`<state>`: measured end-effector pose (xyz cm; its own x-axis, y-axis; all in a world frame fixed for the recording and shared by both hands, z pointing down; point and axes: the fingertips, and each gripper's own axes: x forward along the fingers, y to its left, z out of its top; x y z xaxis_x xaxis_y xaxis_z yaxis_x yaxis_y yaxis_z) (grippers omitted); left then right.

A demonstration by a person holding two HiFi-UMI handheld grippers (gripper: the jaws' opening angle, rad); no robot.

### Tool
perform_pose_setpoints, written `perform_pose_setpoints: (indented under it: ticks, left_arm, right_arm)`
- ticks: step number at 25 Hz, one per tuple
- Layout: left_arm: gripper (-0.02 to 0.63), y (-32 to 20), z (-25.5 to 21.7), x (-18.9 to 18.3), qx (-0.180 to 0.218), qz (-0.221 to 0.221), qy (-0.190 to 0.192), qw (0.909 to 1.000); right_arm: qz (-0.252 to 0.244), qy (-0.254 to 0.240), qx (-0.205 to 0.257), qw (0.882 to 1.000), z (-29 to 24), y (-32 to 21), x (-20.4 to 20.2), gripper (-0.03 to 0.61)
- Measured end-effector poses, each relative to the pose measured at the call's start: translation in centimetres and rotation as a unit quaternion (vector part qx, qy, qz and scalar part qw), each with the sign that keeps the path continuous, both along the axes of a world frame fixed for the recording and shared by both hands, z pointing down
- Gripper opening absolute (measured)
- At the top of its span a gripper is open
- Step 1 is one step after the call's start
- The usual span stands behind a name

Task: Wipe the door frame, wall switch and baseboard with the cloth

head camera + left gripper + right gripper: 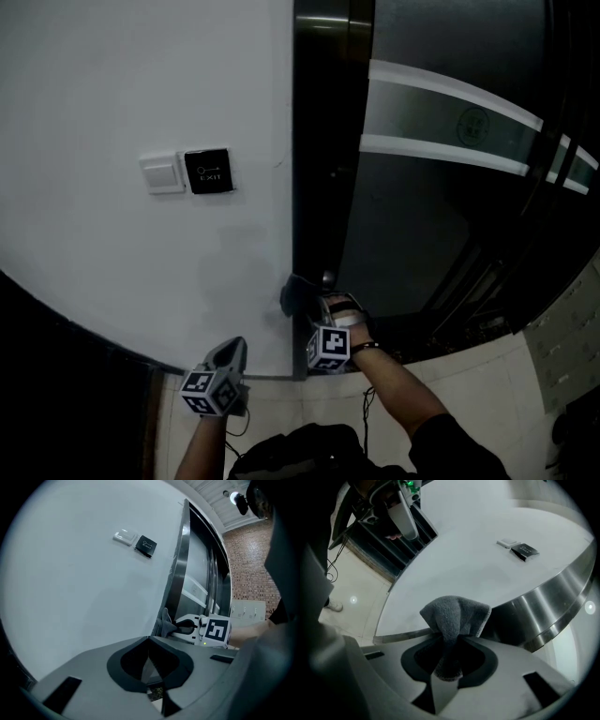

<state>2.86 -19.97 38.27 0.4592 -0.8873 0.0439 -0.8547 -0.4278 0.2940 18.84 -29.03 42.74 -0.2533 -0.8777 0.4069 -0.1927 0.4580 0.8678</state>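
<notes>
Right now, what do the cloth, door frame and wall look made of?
Cloth: grey fuzzy textile, likely microfibre, with a stitched edge. Door frame: metal, probably brushed stainless steel, going by its streaky sheen. Wall: smooth matt white, painted plaster or panel; I can't tell which.

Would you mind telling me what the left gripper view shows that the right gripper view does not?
Only the left gripper view: a brick wall beyond the door, and the left gripper with its jaws shut on nothing. Only the right gripper view: pale floor tiles, and a close look at the right gripper pinching the cloth. Both: the wall switch, the black exit button, the metal door frame and the cloth.
</notes>
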Motion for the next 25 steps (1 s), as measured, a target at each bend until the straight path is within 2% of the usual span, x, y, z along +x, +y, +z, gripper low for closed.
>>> perform_pose_setpoints:
  ticks: [7,12,20,25]
  left_arm:
    - [-0.008,-1.1,1.3,-1.4,-0.016,-0.019,-0.007,0.9997]
    - [-0.008,-1.2,2.6,-3.0,-0.035,-0.042,-0.016,0.9984]
    - [-0.008,-1.2,3.8,-4.3,-0.047,-0.054,-0.005,0.9974]
    - [-0.008,-0.8,3.8,-4.9,-0.038,-0.051,-0.052,0.9966]
  right_arm:
    - [-0.006,-0.009,-0.035,0.999,2.1,0.4,-0.9,0.092]
    - [-0.019,0.021,-0.067,0.997,4.9,0.9,-1.3,0.092]
    - [-0.015,0.041,-0.093,0.995,8.5,0.1,-1.6,0.092]
    - [-0.014,0.088,-0.112,0.99,12.1,0.0,-1.7,0.094]
